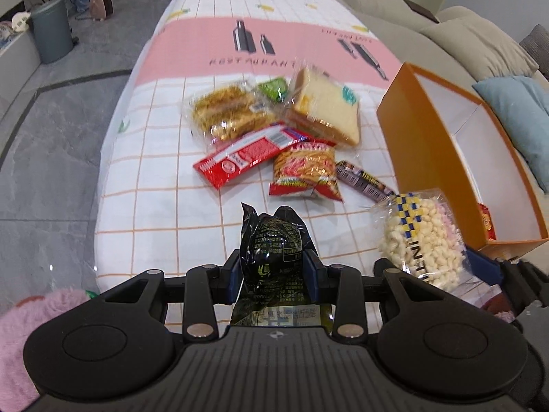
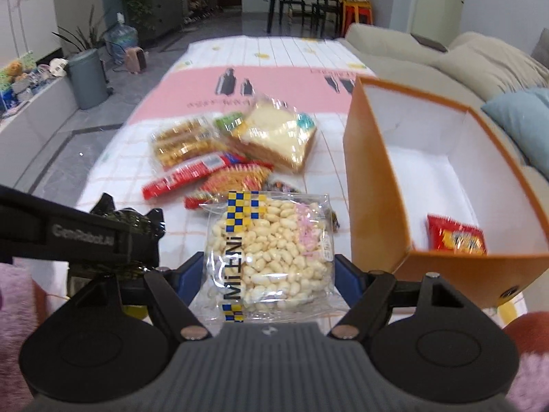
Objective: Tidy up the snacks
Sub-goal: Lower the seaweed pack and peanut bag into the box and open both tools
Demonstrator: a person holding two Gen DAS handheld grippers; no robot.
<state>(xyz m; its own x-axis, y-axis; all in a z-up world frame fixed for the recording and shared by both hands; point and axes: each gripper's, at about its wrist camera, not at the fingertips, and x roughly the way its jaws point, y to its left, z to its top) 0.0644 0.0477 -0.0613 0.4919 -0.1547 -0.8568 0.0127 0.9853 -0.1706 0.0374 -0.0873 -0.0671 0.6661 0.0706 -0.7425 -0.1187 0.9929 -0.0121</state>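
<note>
My left gripper [image 1: 273, 267] is shut on a black foil snack packet [image 1: 272, 240], held above the checked tablecloth. My right gripper [image 2: 269, 274] is shut on a clear bag of white puffed snacks [image 2: 271, 250] with a blue and yellow band; the same bag [image 1: 423, 237] shows at the right of the left wrist view. The black packet [image 2: 137, 226] and the left gripper's body appear at the left of the right wrist view. An orange box [image 2: 374, 185] with a white inside stands to the right, with a red snack pack [image 2: 456, 237] in its near corner.
On the cloth [image 1: 164, 185] lie a bread pack [image 1: 326, 110], a pastry pack [image 1: 230, 113], a long red packet [image 1: 247, 154], a noodle snack bag [image 1: 305, 171], a dark bar [image 1: 363, 178] and a green packet [image 1: 272, 87]. A sofa [image 1: 456, 31] runs along the right. Grey floor lies to the left.
</note>
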